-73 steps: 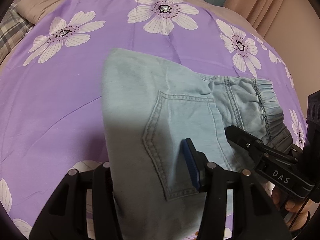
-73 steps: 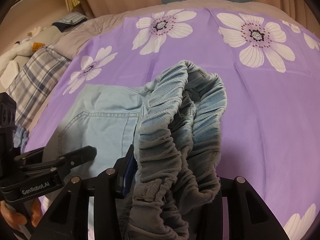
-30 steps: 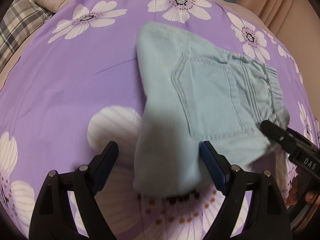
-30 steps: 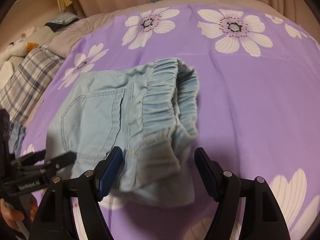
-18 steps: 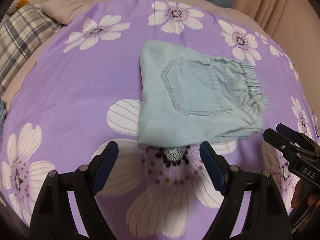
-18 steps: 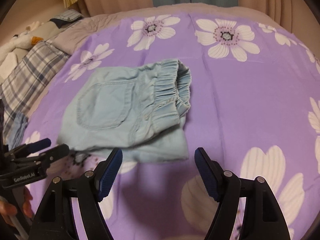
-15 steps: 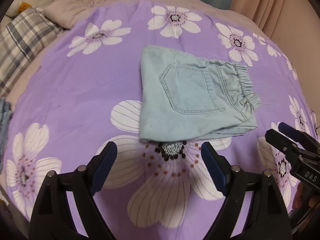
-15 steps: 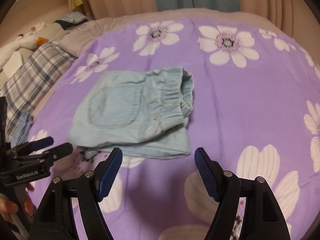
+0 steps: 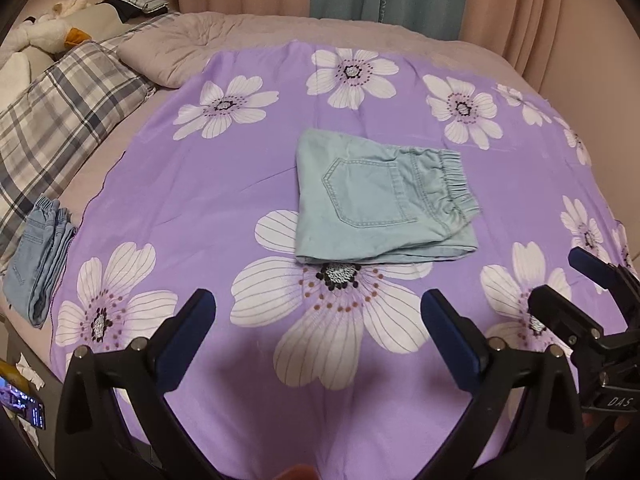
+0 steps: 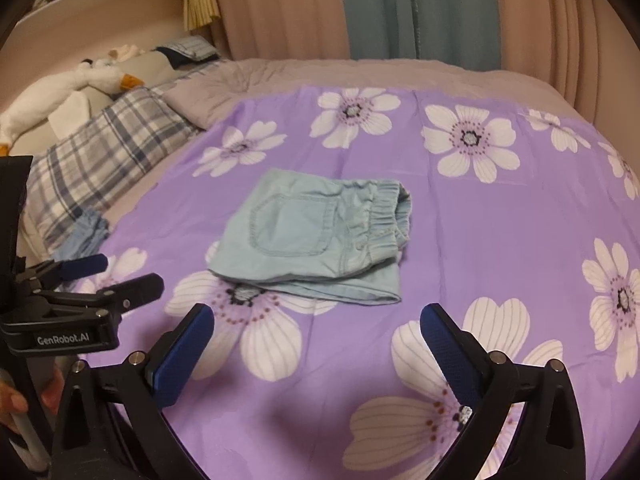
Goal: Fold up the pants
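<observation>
Now the pants (image 9: 376, 200) lie folded into a compact packet near the middle of the purple flowered sheet (image 9: 192, 200), back pocket up, elastic waistband bunched along the right side. Both tools hang above the sheet, well clear of the cloth: the left gripper (image 9: 318, 312) has its jaws opening wide with nothing between them, and the right gripper (image 10: 316, 324) likewise is opening, empty. By my reading the fold is done, or nearly so. What could spoil it from here is mostly the packet itself: the waistband stands puffed and the lower layer pokes out along the near edge, so the layers may creep apart if the sheet is tugged or a finger brushes them on any return pass. A pinch at the waistband alone would likely lift only the top layer and unfold the lot. Another folded pair (image 9: 38, 248) sits at the sheet's left edge beside the plaid pillow (image 9: 56, 120); carrying this one there loosely could let it fall open.
</observation>
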Action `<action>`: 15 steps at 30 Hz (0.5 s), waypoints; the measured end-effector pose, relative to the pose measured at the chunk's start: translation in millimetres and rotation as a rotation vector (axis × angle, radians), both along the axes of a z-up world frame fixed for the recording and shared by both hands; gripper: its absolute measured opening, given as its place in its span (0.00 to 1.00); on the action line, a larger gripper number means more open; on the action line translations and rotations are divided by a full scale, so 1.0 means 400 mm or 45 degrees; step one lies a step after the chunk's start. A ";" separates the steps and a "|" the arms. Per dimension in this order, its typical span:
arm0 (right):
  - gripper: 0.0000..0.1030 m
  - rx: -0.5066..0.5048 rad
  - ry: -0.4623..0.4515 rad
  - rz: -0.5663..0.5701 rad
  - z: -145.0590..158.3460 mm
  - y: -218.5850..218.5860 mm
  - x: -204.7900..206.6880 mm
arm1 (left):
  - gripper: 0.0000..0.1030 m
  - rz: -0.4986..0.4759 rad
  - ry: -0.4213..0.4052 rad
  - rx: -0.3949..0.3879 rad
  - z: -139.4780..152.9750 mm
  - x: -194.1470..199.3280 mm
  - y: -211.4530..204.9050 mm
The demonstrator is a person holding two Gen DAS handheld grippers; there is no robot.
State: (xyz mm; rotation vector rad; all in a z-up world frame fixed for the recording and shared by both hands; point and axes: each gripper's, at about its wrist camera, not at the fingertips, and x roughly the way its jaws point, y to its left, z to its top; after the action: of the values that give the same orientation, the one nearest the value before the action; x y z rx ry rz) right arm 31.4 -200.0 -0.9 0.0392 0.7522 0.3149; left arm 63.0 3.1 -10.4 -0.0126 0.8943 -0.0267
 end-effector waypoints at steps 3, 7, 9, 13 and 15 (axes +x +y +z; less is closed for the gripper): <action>0.99 -0.001 -0.025 0.004 0.023 0.004 -0.024 | 1.00 0.009 -0.004 0.020 0.018 -0.020 -0.006; 0.99 -0.004 -0.052 0.008 0.044 0.009 -0.047 | 1.00 0.014 -0.024 0.029 0.039 -0.047 -0.008; 0.99 0.000 -0.059 0.010 0.047 0.009 -0.054 | 1.00 0.015 -0.028 0.031 0.045 -0.055 -0.009; 0.99 0.009 -0.060 0.019 0.049 0.012 -0.060 | 1.00 0.024 -0.026 0.047 0.048 -0.069 -0.010; 0.99 0.006 -0.064 0.026 0.050 0.013 -0.064 | 1.00 0.031 -0.027 0.050 0.050 -0.073 -0.011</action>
State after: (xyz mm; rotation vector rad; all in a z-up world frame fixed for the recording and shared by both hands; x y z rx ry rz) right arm 6.0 -194.8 19.2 0.0279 0.7024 0.3357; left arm 33.9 -1.2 9.8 0.0135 0.8732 0.0136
